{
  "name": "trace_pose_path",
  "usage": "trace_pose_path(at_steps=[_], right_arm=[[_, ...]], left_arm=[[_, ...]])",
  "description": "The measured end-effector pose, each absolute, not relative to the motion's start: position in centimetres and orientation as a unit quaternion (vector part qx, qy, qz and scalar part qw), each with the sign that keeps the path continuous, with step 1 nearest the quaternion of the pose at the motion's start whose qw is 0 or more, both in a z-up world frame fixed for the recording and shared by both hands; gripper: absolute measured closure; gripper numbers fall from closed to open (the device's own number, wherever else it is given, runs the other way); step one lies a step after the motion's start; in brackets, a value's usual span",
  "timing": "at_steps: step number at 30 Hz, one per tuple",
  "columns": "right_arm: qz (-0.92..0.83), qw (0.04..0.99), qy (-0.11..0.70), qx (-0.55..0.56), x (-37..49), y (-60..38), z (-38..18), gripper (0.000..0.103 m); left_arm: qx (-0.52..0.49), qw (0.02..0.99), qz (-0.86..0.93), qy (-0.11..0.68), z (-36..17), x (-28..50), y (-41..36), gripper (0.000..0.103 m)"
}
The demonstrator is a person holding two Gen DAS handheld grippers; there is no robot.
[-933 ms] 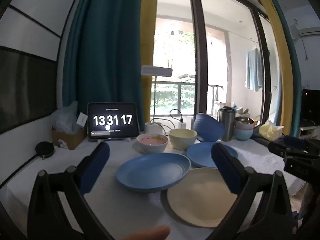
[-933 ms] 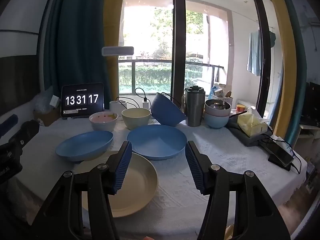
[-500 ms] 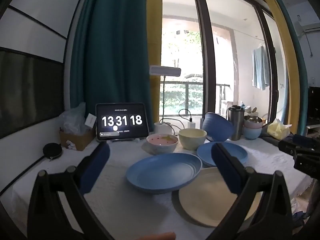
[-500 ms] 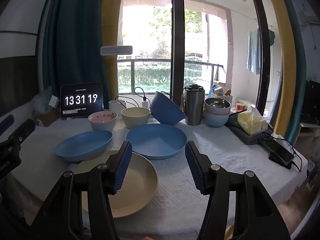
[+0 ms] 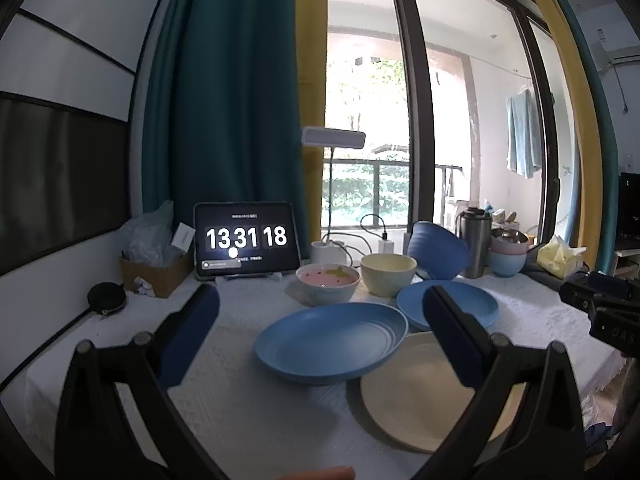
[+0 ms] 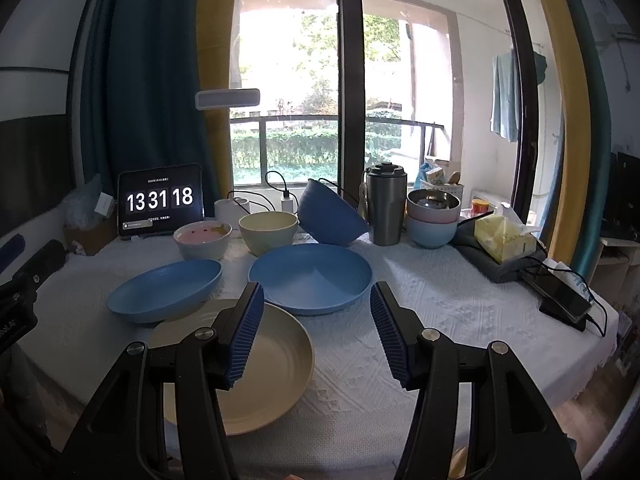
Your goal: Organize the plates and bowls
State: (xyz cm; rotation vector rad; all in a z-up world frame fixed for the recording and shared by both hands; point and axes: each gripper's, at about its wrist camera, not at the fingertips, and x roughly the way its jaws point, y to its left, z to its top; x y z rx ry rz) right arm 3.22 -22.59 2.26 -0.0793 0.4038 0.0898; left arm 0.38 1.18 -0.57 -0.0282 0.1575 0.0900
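Note:
On the white tablecloth lie a cream plate (image 6: pixel 240 364), a blue plate (image 6: pixel 164 292) resting partly on its left rim, and a second blue plate (image 6: pixel 316 276) behind. Behind them stand a pink bowl (image 6: pixel 202 238), a cream bowl (image 6: pixel 268 230) and a tipped dark blue bowl (image 6: pixel 332 212). The same plates show in the left wrist view: blue (image 5: pixel 332 340), cream (image 5: pixel 420 396), second blue (image 5: pixel 448 304). My left gripper (image 5: pixel 320 324) is open and empty, above the near table edge. My right gripper (image 6: pixel 316 328) is open and empty, just above the cream plate's right side.
A tablet clock (image 6: pixel 160 202) stands at the back left, a steel tumbler (image 6: pixel 386 204) and stacked bowls (image 6: pixel 432 216) at the back right. A tissue pack (image 6: pixel 504 236) and a phone (image 6: pixel 564 296) lie at the right. A cardboard box (image 5: pixel 154 272) sits at the left.
The left wrist view has shifted so the plates sit further right and slightly lower. The right gripper has barely moved. Both grippers stay open.

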Motion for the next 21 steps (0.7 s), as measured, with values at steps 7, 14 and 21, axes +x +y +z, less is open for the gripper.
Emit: trace_pose_path(at_steps=[7, 14, 21], right_arm=[[0.045, 0.977, 0.206, -0.035, 3.38, -22.74, 2.02, 0.044], [0.045, 0.977, 0.207, -0.034, 3.46, -22.80, 2.02, 0.044], [0.045, 0.977, 0.207, -0.034, 3.49, -22.74, 2.08, 0.044]], left_arm=[[-0.014, 0.996, 0.045, 0.080, -0.55, 0.40, 1.16, 0.000], [-0.014, 0.996, 0.046, 0.079, -0.58, 0.45, 1.16, 0.000], [-0.014, 0.996, 0.046, 0.079, -0.61, 0.42, 1.12, 0.000]])
